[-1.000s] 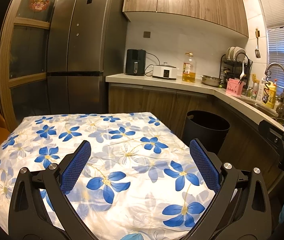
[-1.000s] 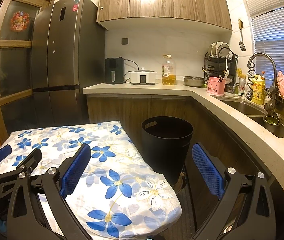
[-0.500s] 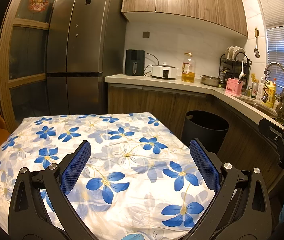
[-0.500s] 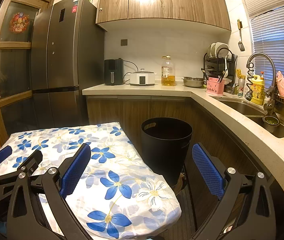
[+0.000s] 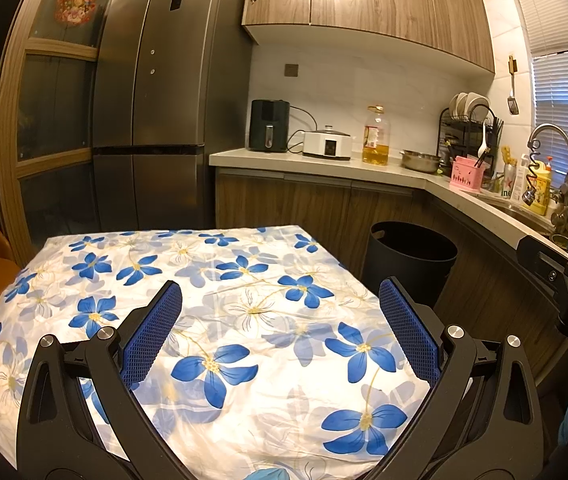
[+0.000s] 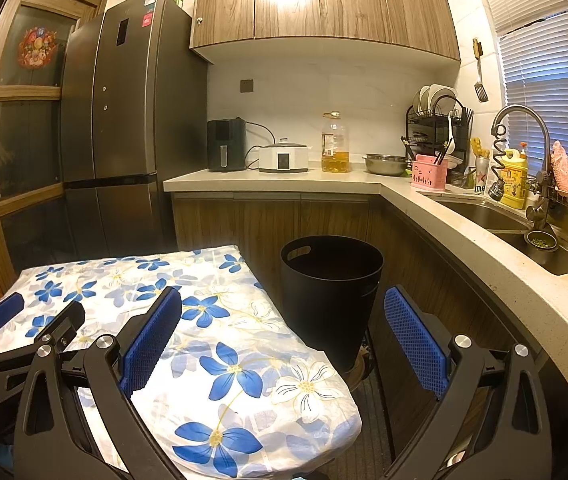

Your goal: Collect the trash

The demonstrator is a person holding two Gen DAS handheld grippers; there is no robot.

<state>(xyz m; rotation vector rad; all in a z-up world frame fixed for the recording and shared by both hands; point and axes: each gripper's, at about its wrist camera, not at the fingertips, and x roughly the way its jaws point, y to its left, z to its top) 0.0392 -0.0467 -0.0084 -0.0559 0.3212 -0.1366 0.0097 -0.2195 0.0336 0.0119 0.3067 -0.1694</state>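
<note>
Both my tools hang wide open and empty: left tool [image 5: 279, 320] over the flowered desk [image 5: 243, 312], right tool [image 6: 284, 328] at its corner. I see no trash; sweeping blindly could snag cloth or knock the black bin [image 6: 332, 284].

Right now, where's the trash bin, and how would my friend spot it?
Find the table with the blue-flowered cloth. On the floor just past its right edge, against the wooden cabinets below the counter, stands the trash bin. It is the only plain black round tub there, open-topped, with a handle slot near its rim.
</note>
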